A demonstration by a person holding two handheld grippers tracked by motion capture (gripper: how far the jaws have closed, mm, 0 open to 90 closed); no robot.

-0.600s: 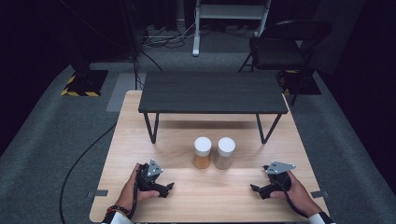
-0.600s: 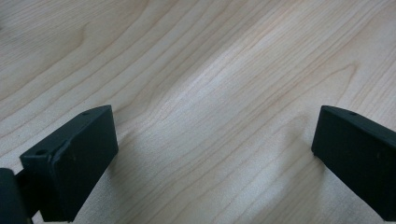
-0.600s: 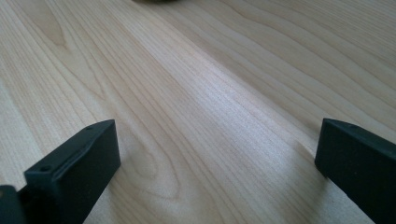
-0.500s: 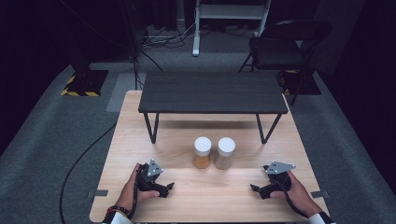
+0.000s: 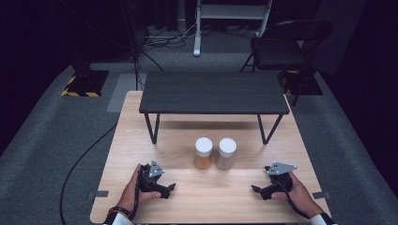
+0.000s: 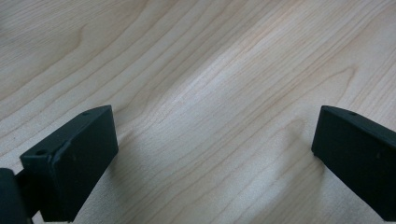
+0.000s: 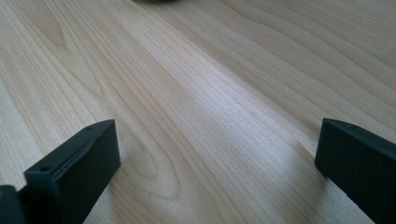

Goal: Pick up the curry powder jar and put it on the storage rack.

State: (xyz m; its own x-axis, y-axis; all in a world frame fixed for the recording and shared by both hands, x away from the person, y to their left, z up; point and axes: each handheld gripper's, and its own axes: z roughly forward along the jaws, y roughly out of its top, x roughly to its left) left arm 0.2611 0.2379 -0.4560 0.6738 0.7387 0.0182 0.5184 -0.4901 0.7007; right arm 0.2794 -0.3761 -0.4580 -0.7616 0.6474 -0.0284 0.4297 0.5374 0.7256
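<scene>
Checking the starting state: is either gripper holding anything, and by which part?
Nothing is held. The left gripper and right gripper are open over bare table, apart from the two jars.

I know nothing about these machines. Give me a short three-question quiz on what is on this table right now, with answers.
1. True or false: the two jars stand under the dark raised shelf.
2. Which jar holds the orange contents: a) the one nearer the left gripper, b) the one nearer the right gripper?
3. What is between each gripper's jaws?

Key
1. False. The orange-filled jar and the beige-filled jar stand side by side in front of the dark raised shelf, on the wooden table.
2. a.
3. Nothing but bare wood: the left gripper and the right gripper are both open and hold nothing.
</scene>
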